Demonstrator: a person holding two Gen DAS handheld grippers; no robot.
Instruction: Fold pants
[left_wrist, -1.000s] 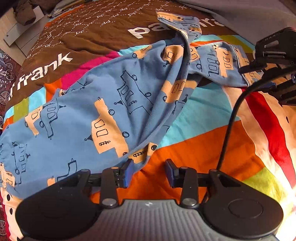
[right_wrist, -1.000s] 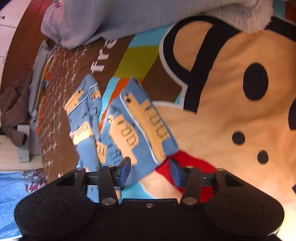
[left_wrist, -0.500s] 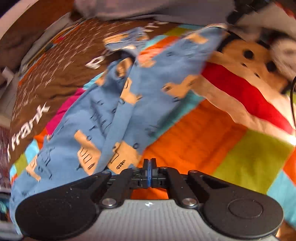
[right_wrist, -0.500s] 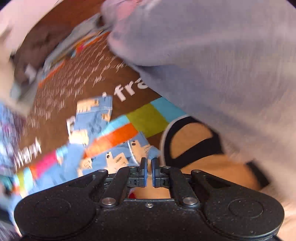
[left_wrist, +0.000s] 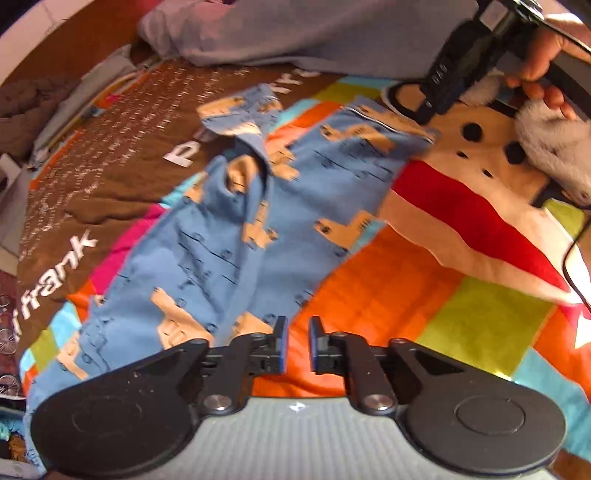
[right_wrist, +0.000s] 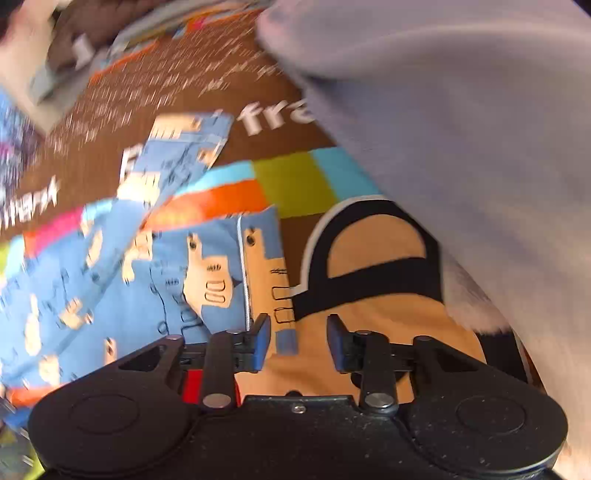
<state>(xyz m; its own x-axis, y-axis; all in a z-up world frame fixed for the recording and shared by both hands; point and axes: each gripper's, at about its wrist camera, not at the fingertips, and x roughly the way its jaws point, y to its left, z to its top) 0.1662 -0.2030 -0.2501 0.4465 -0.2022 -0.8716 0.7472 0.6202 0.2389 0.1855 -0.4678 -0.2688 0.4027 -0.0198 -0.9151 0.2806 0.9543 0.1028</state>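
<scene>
Bright patchwork bedding (left_wrist: 406, 295) in orange, green, red and brown covers the bed, with a grey blanket (left_wrist: 332, 33) heaped at its far side. On it lie the blue printed pants (left_wrist: 258, 221), spread rumpled, one leg twisted over. My left gripper (left_wrist: 295, 341) hovers just above their near edge, jaws opening with only the bedding showing between them. My right gripper (right_wrist: 298, 341) is opening too, above the cuff end of the pants, nothing pinched.
</scene>
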